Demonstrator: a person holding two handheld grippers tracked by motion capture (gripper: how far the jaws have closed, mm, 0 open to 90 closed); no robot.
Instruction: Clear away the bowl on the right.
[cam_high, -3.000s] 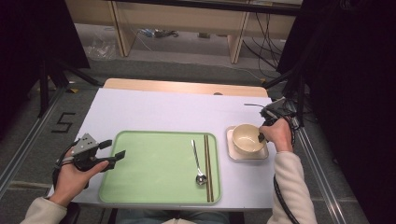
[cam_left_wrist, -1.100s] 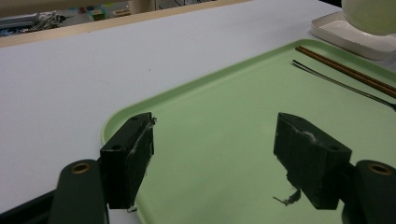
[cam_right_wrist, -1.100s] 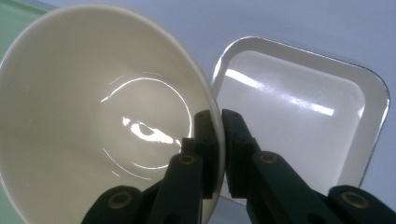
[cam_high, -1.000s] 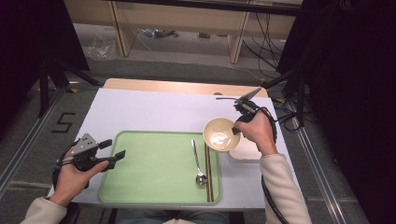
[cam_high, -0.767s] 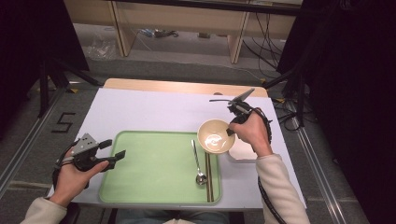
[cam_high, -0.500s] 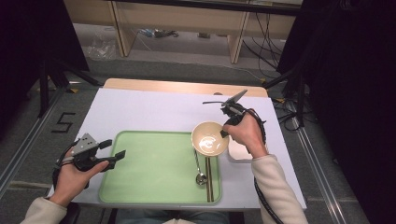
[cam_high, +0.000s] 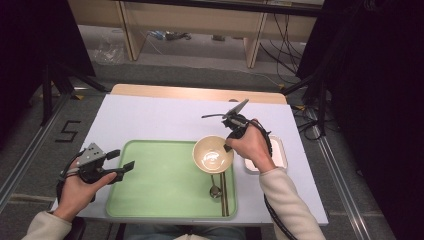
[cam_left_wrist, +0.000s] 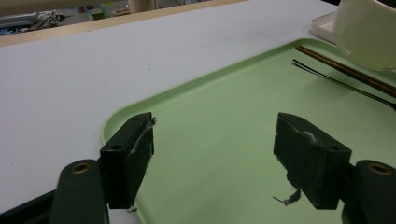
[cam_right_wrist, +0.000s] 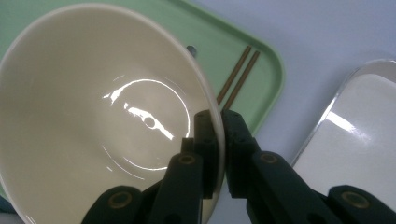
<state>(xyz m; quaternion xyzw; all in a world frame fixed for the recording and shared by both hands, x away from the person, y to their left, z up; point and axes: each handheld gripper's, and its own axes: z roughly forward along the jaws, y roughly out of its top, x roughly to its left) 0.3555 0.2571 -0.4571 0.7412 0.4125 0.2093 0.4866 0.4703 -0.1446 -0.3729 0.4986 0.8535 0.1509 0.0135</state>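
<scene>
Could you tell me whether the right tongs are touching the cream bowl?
Touching: in the right gripper view, the right tongs pinch the bowl rim, one jaw inside, one outside.

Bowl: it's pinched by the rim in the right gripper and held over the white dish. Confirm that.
Not quite. The bowl is pinched by the rim in the right gripper, but the high view shows it over the green tray, not the white dish.
</scene>
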